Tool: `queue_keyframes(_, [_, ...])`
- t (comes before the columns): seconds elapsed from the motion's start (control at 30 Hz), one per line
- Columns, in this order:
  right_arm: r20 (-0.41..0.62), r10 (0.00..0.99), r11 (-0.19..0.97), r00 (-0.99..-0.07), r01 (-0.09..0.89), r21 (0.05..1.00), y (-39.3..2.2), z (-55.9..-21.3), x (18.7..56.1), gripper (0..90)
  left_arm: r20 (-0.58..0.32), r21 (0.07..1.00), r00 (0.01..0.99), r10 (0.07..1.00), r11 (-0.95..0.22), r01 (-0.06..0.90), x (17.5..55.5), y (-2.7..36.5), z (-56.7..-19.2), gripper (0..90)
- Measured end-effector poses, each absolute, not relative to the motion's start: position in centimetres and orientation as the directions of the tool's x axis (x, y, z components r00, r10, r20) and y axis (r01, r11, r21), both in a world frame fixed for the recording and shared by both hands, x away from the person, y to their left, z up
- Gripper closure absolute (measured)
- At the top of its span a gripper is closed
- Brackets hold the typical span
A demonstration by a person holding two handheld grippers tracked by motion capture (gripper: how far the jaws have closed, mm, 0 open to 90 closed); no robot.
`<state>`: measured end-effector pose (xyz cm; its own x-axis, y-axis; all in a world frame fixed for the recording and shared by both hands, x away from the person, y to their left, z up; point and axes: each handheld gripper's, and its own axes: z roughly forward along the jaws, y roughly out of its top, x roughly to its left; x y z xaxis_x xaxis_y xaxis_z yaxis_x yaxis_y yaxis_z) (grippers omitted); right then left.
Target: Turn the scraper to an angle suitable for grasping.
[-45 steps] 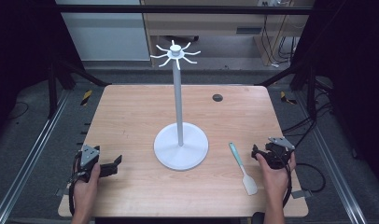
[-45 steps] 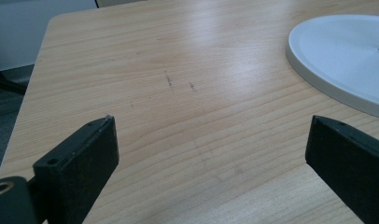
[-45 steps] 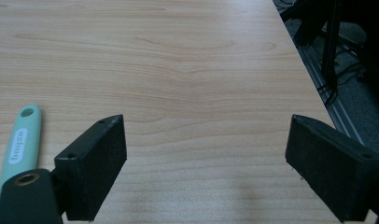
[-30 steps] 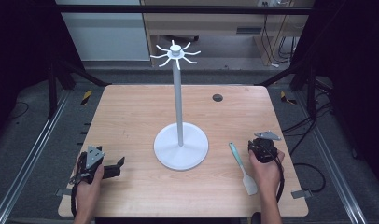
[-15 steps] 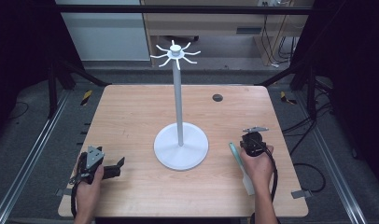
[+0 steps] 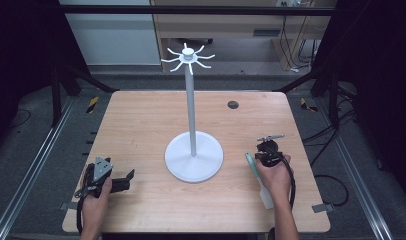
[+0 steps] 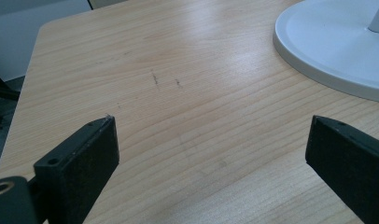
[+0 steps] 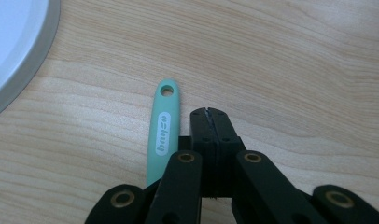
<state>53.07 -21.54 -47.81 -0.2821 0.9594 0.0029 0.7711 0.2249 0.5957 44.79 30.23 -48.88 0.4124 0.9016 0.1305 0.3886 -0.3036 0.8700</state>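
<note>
A white stand rises from a round base (image 6: 194, 157) at the table's middle, its thin pole (image 6: 190, 105) topped by a ring of hooks (image 6: 188, 56). A spatula with a mint-green handle (image 6: 251, 162) and a white blade (image 6: 266, 197) lies flat to the right of the base. My right gripper (image 6: 261, 156) is shut with nothing between its jaws. In the right gripper view its tip (image 8: 209, 114) sits just right of the handle (image 8: 163, 130), near the hole end. My left gripper (image 6: 128, 177) rests at the front left, open (image 7: 211, 135) and empty over bare wood.
A small dark grommet (image 6: 233, 104) sits in the tabletop at the back right. The stand's base shows at the edge of both gripper views (image 7: 327, 46) (image 8: 15, 46). Metal rails and cables run along the floor on both sides of the table.
My right gripper has moved left and forward from the table's right edge to beside the spatula handle. The left gripper has stayed put for the last second.
</note>
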Motion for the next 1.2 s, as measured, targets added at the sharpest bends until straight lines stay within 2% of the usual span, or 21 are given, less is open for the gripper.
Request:
queue_keyframes(0.23, [-0.030, 0.947, 0.284, -0.319, 0.791, 0.542, -21.6, -46.8, 54.1, 90.0, 0.112, 0.874, 0.410, 0.905, -0.286, 0.394, 44.4, 30.3, -48.9, 2.4])
queue_keyframes(0.4, [-0.001, 0.951, 0.266, -0.311, 0.813, 0.518, -21.7, -47.2, 54.6, 90.0, 0.104, 0.878, 0.414, 0.904, -0.279, 0.390, 44.4, 30.4, -48.8, 2.4])
queue_keyframes(0.67, [0.036, 0.945, 0.263, -0.325, 0.820, 0.508, -21.5, -47.2, 54.6, 90.0, 0.106, 0.877, 0.419, 0.902, -0.283, 0.389, 44.4, 30.3, -48.8, 2.5])
queue_keyframes(1.2, [0.035, 0.937, 0.287, -0.348, 0.822, 0.492, -20.6, -47.4, 54.7, 90.0, 0.106, 0.876, 0.418, 0.902, -0.283, 0.390, 44.4, 30.3, -48.8, 2.5])
